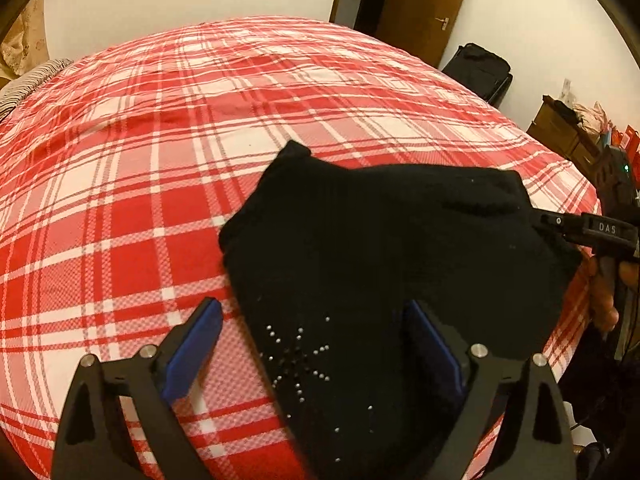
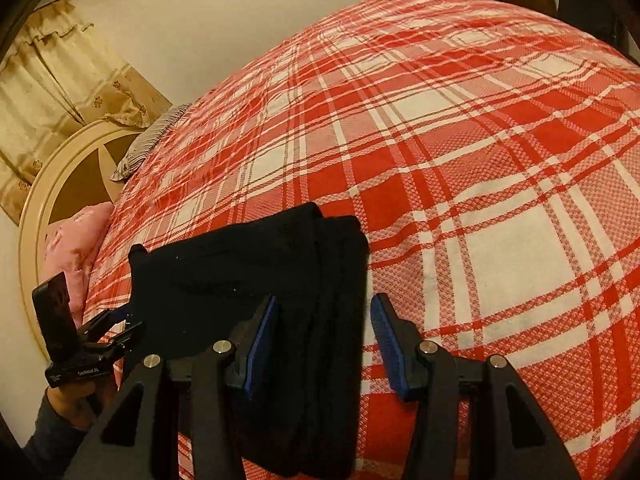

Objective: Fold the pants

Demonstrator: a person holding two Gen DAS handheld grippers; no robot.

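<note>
1. On the near part of the bed [image 1: 160, 140], black pants [image 1: 400, 260] lie folded into a compact bundle over the red-and-white plaid cover.
2. Studs form a star pattern on the near left part of the fabric, seen from the left wrist.
3. Left tongs [image 1: 312, 354]: released, jaws wide. Left blue pad is over bare plaid, right pad is over the pants. No pinch on the cloth.
4. Right tongs [image 2: 324, 344]: jaws about half apart, straddling the stacked right edge of the pants [image 2: 256, 280]. Left pad sits at the fabric, right pad stands clear over the plaid. Can't tell if it clamps.
5. Left-wrist view: right tongs [image 1: 560, 224] reach the bundle's right edge, a hand [image 1: 604, 300] below them.
6. Far left in the right-wrist view: pink pillow [image 2: 76, 248], round headboard [image 2: 40, 200], curtain [image 2: 52, 80].
</note>
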